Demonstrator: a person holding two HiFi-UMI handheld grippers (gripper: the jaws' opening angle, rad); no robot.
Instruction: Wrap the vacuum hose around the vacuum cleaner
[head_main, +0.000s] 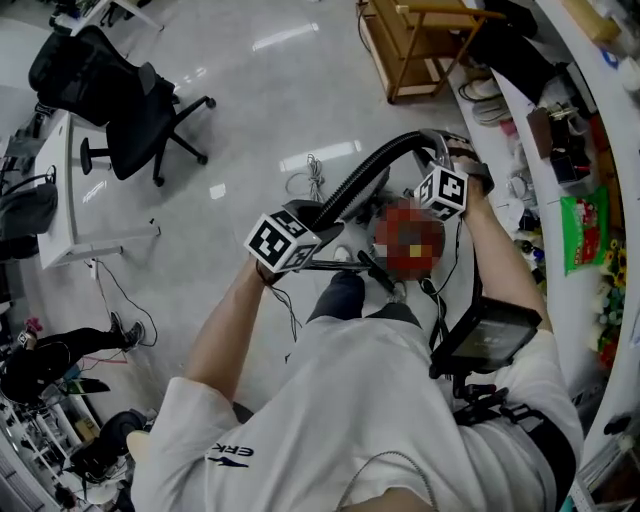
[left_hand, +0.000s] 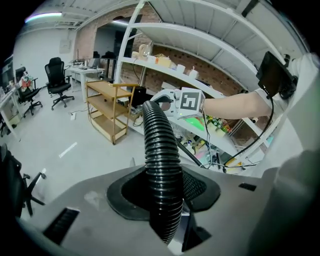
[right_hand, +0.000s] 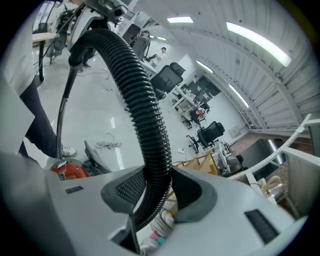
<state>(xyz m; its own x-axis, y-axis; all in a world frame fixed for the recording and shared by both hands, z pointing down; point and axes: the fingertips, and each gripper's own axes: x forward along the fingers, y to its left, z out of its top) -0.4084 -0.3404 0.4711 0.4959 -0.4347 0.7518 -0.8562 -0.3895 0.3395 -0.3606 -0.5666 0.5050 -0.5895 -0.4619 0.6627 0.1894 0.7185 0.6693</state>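
While we hold vacuum hose arched in air, left gripper pinches one stretch and right gripper pinches another; red vacuum cleaner sits on floor below, between our arms.

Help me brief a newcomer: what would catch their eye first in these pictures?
A black ribbed hose arches across the middle of the head view, gripped by the left claw and the right claw. The red vacuum sits beneath the arch.
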